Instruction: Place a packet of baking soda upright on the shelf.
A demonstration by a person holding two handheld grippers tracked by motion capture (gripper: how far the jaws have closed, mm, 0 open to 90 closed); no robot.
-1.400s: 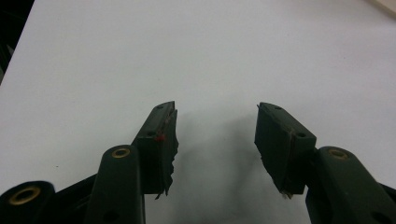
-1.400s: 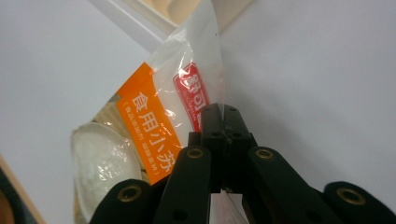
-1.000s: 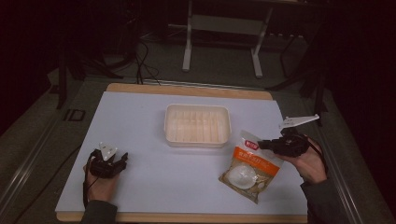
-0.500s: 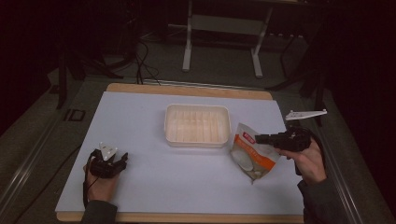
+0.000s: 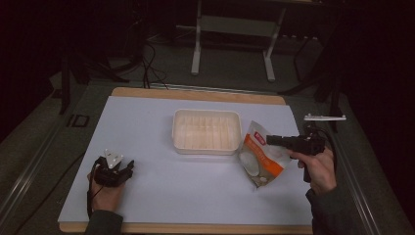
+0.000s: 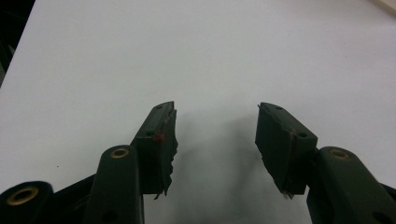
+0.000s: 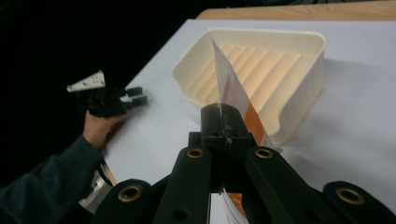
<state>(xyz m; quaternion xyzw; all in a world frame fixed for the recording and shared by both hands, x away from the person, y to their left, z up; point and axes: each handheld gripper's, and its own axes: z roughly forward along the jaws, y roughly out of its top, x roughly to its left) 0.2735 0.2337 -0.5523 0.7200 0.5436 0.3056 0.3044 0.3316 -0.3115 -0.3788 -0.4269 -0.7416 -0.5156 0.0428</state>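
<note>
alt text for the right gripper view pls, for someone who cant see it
The right gripper, jaws shut, pinches the edge of an orange and white pouch just in front of a ribbed cream tray on a white table. To the left, the person's other hand rests at the table's edge, holding the left gripper.

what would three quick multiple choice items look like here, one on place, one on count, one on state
1. Where is the pouch?
A. right of the tray
B. inside the tray
C. by the left gripper

2. How many trays are on the table?
A. one
B. two
C. three

3. How do the left gripper jaws stand?
A. shut on the pouch
B. open
C. shut on the tray

Answers: 1 A, the pouch hangs beside the tray's right end, pinched by the right gripper. 2 A, a single cream tray. 3 B, bare table shows between them.
</note>
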